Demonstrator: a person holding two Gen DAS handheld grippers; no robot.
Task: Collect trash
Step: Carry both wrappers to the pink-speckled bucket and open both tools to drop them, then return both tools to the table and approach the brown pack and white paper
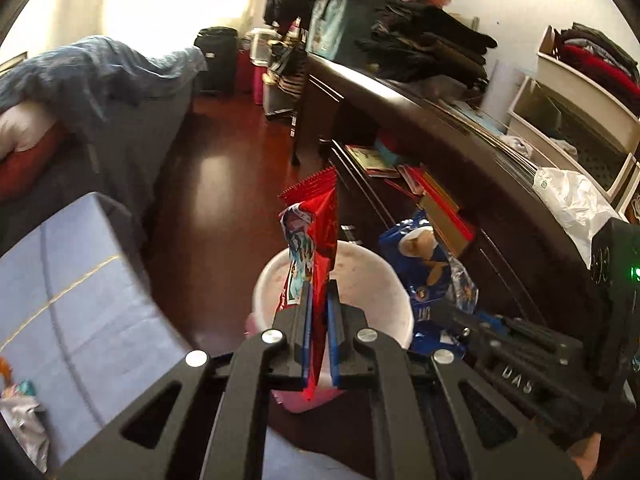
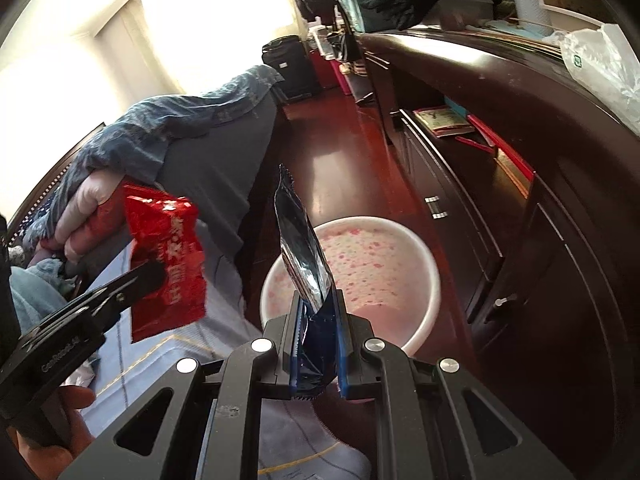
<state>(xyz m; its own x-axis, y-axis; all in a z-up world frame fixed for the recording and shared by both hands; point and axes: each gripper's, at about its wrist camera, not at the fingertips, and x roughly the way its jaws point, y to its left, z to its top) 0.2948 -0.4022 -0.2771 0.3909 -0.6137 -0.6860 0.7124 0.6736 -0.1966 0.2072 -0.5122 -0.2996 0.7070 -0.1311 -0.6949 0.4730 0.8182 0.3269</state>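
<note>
My left gripper (image 1: 319, 292) is shut on a red snack wrapper (image 1: 320, 232) that stands upright between its jaws, above the near edge of a white bin with pink speckles (image 1: 404, 304). To its right, my right gripper (image 1: 444, 312) holds a blue wrapper (image 1: 432, 264). In the right wrist view my right gripper (image 2: 318, 300) is shut on this blue and silver wrapper (image 2: 304, 248), just short of the bin (image 2: 428, 264) on the floor. The left gripper (image 2: 154, 276) shows at the left with the red wrapper (image 2: 168, 264) in it.
A bed with a pale blue sheet (image 1: 72, 280) lies left of the bin, with crumpled wrappers (image 1: 20, 412) at its near corner. A dark wooden desk (image 1: 520, 208) runs along the right and bears a white plastic bag (image 1: 576, 200). Red wooden floor (image 1: 224, 200) runs between them.
</note>
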